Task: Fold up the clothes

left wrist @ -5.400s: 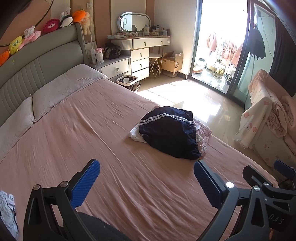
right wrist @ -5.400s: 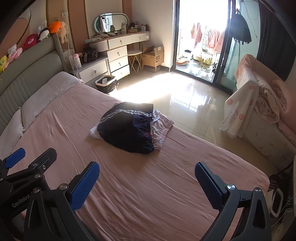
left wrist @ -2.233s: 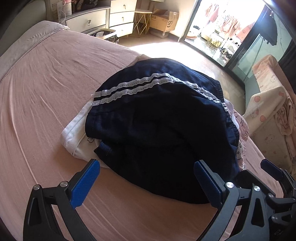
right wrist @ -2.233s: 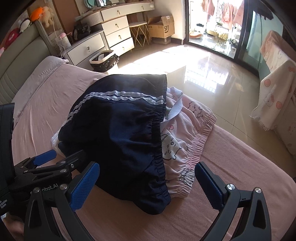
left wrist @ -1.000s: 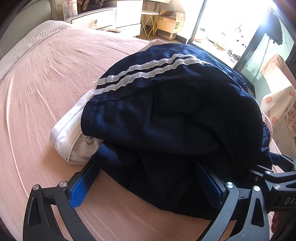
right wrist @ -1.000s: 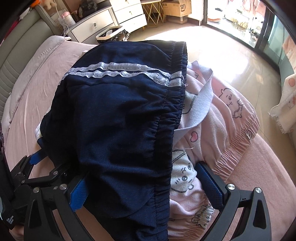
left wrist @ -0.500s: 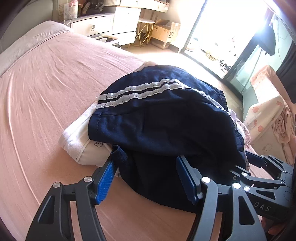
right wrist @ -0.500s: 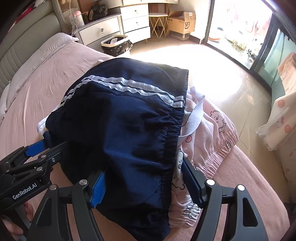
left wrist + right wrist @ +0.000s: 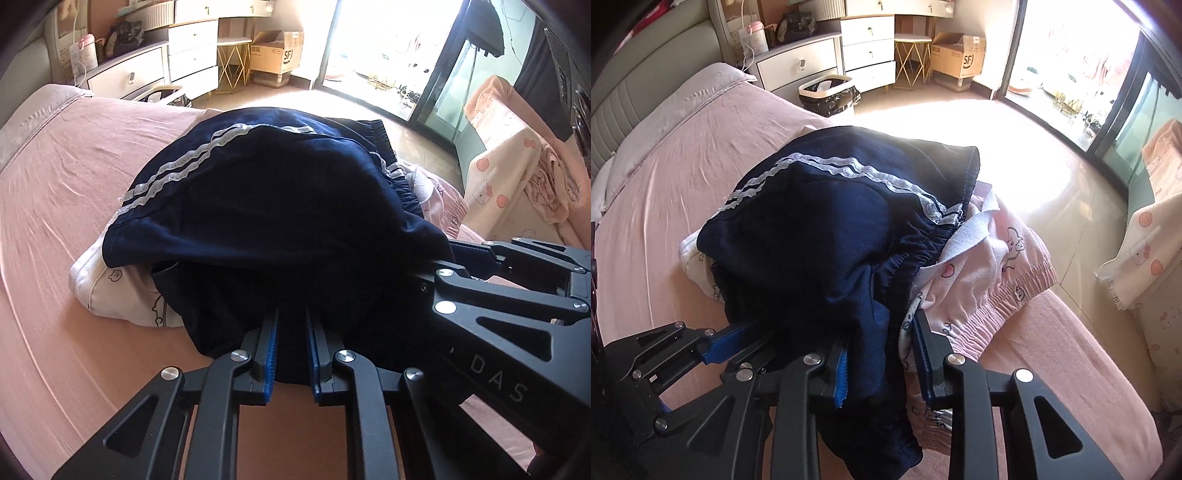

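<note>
Now at the pick-up step: both grippers have just been closing on the navy shorts (image 9: pixel 280 206), top of the pile near the edge of the bed (image 9: pixel 66 192). Left gripper (image 9: pixel 291 345) pinches the near hem; right gripper (image 9: pixel 881 363) clamps a thicker bunch by the waistband, pink garment (image 9: pixel 993 280) touching its outer finger. Next, probably: lift clear, check pink isn't dragged along, spread flat.

Lined waste bin (image 9: pixel 829 94), cardboard box (image 9: pixel 958 53), drawers (image 9: pixel 798 68), perhaps a kettle (image 9: pixel 757 37)
</note>
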Motion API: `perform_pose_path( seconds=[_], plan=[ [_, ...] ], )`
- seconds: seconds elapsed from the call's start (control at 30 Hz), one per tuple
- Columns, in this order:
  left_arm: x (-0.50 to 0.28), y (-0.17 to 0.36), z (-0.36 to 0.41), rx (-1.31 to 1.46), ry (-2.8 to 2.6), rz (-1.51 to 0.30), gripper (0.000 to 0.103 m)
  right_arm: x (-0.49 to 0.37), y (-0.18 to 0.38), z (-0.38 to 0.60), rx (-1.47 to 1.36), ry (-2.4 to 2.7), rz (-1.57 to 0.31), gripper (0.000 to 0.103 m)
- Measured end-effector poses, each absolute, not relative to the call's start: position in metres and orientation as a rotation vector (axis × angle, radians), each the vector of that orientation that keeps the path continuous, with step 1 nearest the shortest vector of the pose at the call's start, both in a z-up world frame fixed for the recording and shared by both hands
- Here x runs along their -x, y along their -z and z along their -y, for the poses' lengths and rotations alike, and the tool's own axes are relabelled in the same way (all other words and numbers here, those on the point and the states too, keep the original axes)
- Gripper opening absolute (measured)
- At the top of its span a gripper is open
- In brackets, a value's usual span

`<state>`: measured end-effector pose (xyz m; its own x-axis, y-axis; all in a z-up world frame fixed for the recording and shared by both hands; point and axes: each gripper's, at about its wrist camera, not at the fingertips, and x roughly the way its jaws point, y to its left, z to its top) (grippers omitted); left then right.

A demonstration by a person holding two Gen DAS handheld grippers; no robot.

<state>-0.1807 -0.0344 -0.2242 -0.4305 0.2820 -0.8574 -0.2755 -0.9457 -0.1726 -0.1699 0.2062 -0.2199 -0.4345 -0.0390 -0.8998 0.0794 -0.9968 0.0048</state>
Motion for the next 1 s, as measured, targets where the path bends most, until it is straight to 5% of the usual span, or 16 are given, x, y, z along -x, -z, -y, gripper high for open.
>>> perform_pose_path(
  seconds=[0.73,1.0],
  plan=[
    [0.244,0.217,-0.009,1.417,-2.353,0.235,0.009,0.217,0.191,-0.183,-1.535,2.566,0.025,0.013],
    [0.258,0.223,0.047,1.451,-2.221,0.661,0.012,0.223,0.195,-0.194,-1.534,2.544,0.170,0.013]
  ],
)
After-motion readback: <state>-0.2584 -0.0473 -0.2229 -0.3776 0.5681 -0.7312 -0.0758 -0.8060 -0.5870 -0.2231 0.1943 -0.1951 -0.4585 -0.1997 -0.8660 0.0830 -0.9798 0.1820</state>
